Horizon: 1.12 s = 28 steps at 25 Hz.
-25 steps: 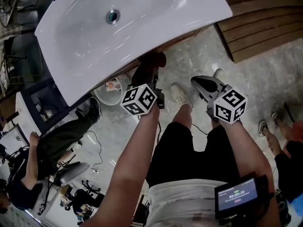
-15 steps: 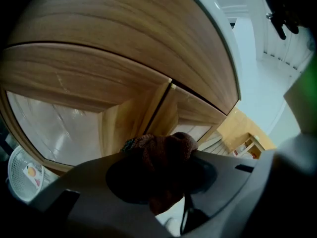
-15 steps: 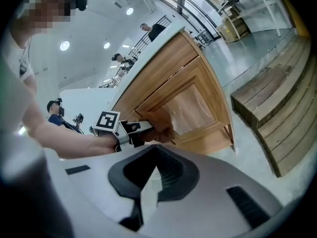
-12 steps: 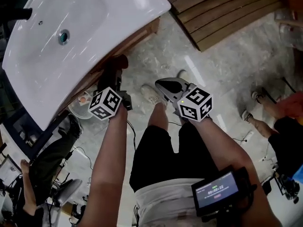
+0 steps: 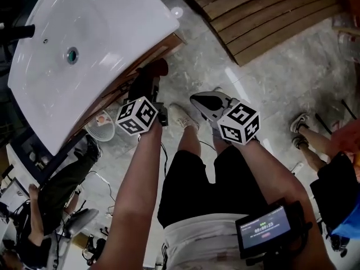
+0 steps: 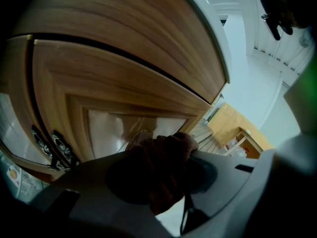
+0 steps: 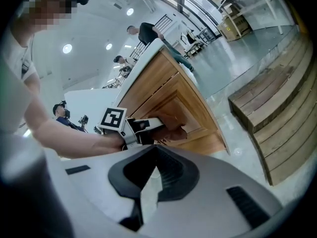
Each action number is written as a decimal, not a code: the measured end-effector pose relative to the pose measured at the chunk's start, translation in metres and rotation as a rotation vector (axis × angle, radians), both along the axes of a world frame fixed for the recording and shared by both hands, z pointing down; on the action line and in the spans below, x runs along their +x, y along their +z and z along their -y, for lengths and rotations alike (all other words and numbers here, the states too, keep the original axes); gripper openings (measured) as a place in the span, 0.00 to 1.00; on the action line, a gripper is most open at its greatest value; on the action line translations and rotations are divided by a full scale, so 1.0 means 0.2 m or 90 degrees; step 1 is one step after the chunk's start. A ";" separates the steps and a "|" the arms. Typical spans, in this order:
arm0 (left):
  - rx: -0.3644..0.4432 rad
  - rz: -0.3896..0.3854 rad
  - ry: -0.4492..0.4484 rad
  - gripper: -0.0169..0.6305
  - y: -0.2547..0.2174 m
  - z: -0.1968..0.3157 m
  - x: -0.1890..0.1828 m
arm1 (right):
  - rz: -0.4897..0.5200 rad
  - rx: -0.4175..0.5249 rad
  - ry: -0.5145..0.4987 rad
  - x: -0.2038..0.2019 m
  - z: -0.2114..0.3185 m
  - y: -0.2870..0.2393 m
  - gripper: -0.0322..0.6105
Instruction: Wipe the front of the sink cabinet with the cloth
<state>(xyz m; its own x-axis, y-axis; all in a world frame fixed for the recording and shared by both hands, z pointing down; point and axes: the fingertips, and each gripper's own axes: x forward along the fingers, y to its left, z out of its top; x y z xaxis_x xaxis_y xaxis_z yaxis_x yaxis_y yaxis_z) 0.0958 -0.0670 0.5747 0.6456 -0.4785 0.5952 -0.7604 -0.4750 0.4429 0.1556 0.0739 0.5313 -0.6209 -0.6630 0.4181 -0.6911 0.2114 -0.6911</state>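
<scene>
A white sink (image 5: 84, 49) tops a wooden cabinet (image 5: 160, 48) at the upper left of the head view. My left gripper (image 5: 147, 86) is shut on a dark maroon cloth (image 5: 151, 75) and holds it at the cabinet front. In the left gripper view the bunched cloth (image 6: 163, 162) fills the jaws, close to a panelled wooden door (image 6: 124, 78). The right gripper view shows that cloth (image 7: 173, 133) touching the door. My right gripper (image 5: 201, 101) hangs above the floor to the right, shut and empty (image 7: 156, 167).
Wooden steps (image 5: 264, 16) lie at the upper right. Dark door handles (image 6: 49, 143) sit left of the cloth. A round white fan (image 5: 101, 125) rests on the floor by the cabinet. People are at the lower left (image 5: 56, 190) and right edge (image 5: 332, 173).
The head camera has shifted, so the sink sits further left. My left gripper stays at the cabinet front with the cloth, a little further right along it. The right gripper keeps its place.
</scene>
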 end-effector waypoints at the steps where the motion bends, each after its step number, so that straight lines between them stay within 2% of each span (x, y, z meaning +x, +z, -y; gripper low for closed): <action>1: 0.000 -0.002 0.002 0.24 0.00 -0.01 0.04 | 0.001 0.001 -0.001 0.03 0.00 0.00 0.07; 8: 0.001 -0.033 0.012 0.24 -0.01 0.00 0.34 | 0.002 -0.003 -0.010 0.22 -0.03 0.04 0.07; 16: -0.032 -0.070 0.015 0.24 0.09 -0.03 0.64 | -0.001 -0.013 -0.022 0.38 -0.07 0.09 0.07; 22: -0.093 -0.088 -0.010 0.24 0.27 -0.05 0.65 | -0.009 -0.026 -0.023 0.40 -0.11 0.13 0.07; 28: -0.102 -0.089 -0.092 0.24 0.33 0.01 0.42 | -0.017 -0.043 -0.060 0.37 -0.15 0.18 0.07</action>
